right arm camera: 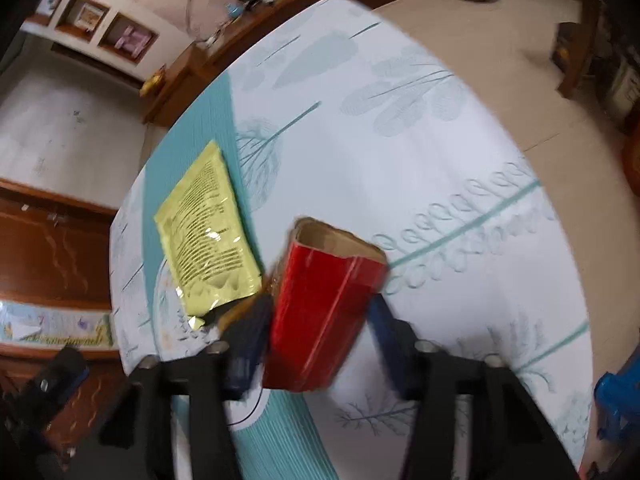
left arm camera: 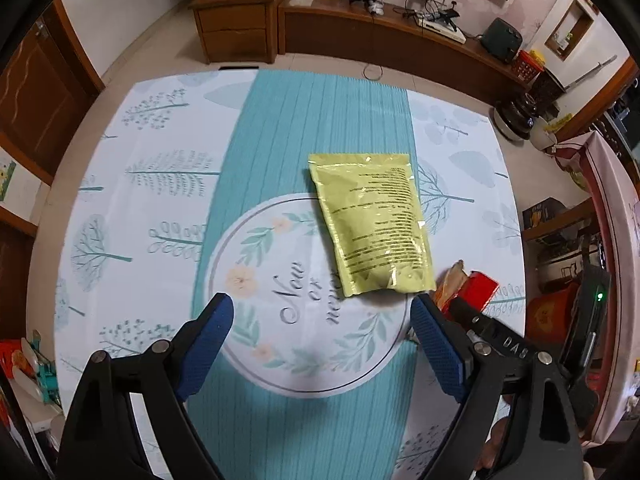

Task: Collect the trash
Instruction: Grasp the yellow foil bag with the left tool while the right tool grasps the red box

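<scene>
Partly blurred, right gripper point(right arm camera: 316, 320) jaws flank the red carton point(right arm camera: 320, 312)

Your table point(left arm camera: 120, 208) is carrying two pieces of trash. The pouch point(left arm camera: 372, 224) is lying flat near its middle, partly overlapping the printed circle point(left arm camera: 256, 364). The open carton point(right arm camera: 324, 304) is sitting just beside the pouch's near corner, on your right. Your left gripper point(left arm camera: 322, 344) is hanging over the circle, in front of the pouch and apart from it. Your right gripper point(right arm camera: 320, 320) is flanking the carton, one finger on each side.
</scene>
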The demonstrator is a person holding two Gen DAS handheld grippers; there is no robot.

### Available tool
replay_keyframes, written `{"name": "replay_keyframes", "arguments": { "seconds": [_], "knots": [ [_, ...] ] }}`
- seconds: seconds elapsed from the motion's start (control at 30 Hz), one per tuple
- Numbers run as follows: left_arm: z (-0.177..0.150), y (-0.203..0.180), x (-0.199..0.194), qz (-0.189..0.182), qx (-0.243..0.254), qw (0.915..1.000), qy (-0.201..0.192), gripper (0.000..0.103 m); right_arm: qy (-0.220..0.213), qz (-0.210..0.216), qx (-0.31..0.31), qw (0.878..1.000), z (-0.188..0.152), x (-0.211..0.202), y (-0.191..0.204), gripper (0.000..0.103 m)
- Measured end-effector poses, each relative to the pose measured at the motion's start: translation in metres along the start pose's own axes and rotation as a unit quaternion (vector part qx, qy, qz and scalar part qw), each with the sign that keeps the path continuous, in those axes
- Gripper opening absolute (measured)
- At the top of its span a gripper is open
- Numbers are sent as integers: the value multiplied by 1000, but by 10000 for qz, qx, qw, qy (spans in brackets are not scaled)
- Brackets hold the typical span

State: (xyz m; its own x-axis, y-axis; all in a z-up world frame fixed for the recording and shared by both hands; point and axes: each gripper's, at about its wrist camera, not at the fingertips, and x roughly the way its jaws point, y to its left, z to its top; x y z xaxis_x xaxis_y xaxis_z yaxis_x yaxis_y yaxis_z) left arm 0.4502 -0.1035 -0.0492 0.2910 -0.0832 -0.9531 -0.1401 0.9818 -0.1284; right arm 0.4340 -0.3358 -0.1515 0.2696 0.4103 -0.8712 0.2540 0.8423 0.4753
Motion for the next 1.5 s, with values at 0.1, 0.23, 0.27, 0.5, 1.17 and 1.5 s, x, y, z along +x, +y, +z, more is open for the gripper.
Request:
{"name": "replay_keyframes", "arguments": {
  "seconds": [0.1, 0.23, 0.27, 0.5, 1.17, 1.5],
  "knots": [
    [6, -7, 14, -101, -78, 9997, 185, 95, 71, 63, -96, 9999, 7, 0, -3, 29],
    [15, -13, 37, -257, -286, 9982, 468, 95, -168, -32, -254, 9995, 18, -13, -5, 24],
    [17, -14, 41, -286, -347, 9977, 516, 95, -254, -41, -264, 9993, 22, -18, -7, 24],
    [28, -35, 84, -328, -529, 9933, 974, 95, -442, -48, -278, 9986, 41, -28, -16, 24],
    [24, -73, 125, 124, -263, 9974, 656, 16, -271, -25, -429, 9987, 32, -20, -29, 23],
    [-2, -54, 90, -47, -68, 9966, 814, 6, -243, -5, -522, 9983, 18, -24, -24, 23]
  ]
}}
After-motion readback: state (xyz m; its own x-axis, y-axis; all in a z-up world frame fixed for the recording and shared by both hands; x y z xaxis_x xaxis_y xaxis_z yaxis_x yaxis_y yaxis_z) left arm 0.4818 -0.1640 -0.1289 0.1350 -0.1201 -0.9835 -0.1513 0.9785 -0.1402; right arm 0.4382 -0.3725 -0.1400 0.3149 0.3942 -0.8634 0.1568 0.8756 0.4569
